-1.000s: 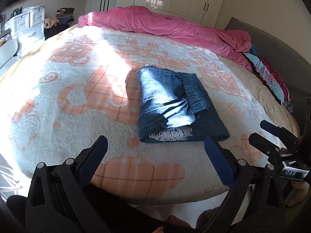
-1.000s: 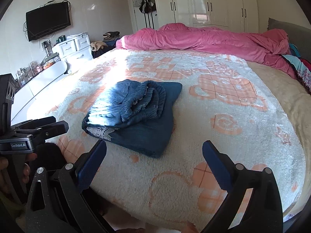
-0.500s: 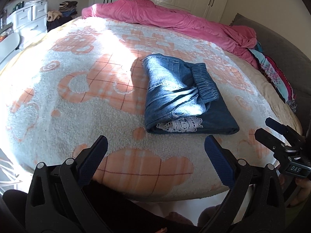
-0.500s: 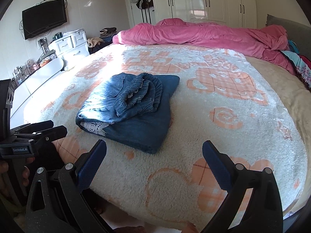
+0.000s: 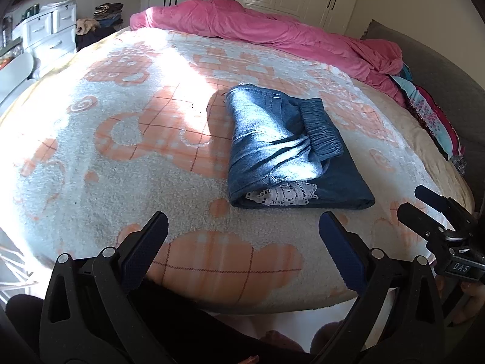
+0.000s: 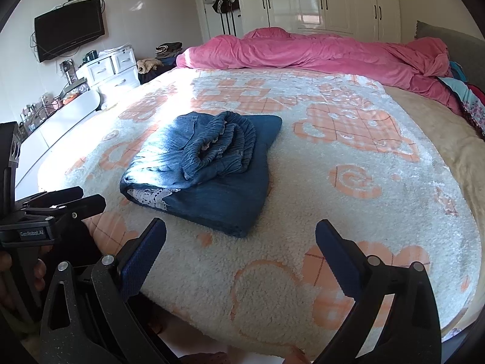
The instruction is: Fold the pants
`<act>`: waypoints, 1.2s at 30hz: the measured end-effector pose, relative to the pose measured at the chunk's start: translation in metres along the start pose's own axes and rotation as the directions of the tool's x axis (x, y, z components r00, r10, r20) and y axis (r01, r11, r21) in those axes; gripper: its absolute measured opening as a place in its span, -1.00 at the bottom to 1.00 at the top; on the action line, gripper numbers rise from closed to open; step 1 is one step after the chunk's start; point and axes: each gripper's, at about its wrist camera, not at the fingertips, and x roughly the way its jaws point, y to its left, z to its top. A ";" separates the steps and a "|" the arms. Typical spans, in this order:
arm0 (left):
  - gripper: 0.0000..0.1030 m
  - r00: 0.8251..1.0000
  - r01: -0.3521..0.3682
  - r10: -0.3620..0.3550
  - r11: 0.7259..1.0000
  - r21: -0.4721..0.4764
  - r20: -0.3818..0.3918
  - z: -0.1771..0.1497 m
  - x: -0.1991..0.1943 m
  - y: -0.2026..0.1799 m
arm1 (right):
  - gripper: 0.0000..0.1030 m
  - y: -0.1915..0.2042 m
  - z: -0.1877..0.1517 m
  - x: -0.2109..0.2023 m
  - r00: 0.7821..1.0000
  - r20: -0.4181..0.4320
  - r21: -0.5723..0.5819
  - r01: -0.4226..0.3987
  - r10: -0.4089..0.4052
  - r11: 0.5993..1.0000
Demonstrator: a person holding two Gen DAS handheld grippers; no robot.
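The pants (image 5: pixel 285 151) lie on the bed (image 5: pixel 121 151), on the fluffy white and orange blanket (image 6: pixel 348 212); they are blue jeans, folded into a thick little stack; a bit of white lace (image 5: pixel 282 195) peeks out at the near end, and the stretchy waistband (image 6: pixel 224 145) sits bunched on top.

The left gripper (image 5: pixel 242 242) hangs by the near edge of the bed; its jaws are wide apart and hold nothing. The right gripper (image 6: pixel 241 248) is beside it, also by the near edge; its jaws are wide apart and empty too; neither one touches the pants.

The stack lies ahead of both grippers, farther up the bed; its long side runs away from the person, toward the pink quilt (image 6: pixel 318 51). From the left gripper the pants sit ahead and a little to the right; from the right gripper they sit ahead and a little to the left; so the stack is between the two, and I cannot say which one is nearer.

The pants look folded already; I think the job is almost done or done; maybe only the lumpy waistband needs a pat flat.
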 end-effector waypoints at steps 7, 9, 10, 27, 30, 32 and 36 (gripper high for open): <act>0.81 1.000 -0.011 0.011 1.000 -0.003 0.002 -0.001 -0.004 0.000 | 0.91 0.002 -0.001 -0.001 1.000 0.002 0.001 0.003 -0.003 1.000; 0.82 1.000 -0.012 0.012 1.000 -0.003 0.002 -0.001 -0.004 0.000 | 0.91 0.002 -0.001 -0.001 1.000 0.001 0.003 0.003 -0.003 1.000; 0.81 1.000 -0.011 0.011 1.000 -0.002 0.002 -0.001 -0.004 0.000 | 0.91 0.002 -0.001 -0.001 1.000 0.002 0.004 0.003 -0.003 1.000; 0.82 1.000 -0.020 0.020 1.000 -0.009 0.002 0.001 -0.007 0.001 | 0.91 0.001 -0.001 -0.002 1.000 -0.002 0.003 0.008 -0.008 1.000; 0.81 1.000 -0.022 0.022 1.000 -0.011 0.003 0.001 -0.008 0.001 | 0.91 0.001 -0.001 -0.002 1.000 -0.002 0.000 0.009 -0.009 1.000; 0.81 1.000 -0.021 0.021 1.000 -0.011 0.002 0.001 -0.008 0.001 | 0.91 0.000 0.000 -0.002 1.000 -0.002 0.004 0.010 -0.010 1.000; 0.82 1.000 -0.019 0.019 1.000 -0.009 -0.003 0.001 -0.009 0.001 | 0.91 0.000 0.000 -0.001 1.000 -0.003 0.003 0.010 -0.010 1.000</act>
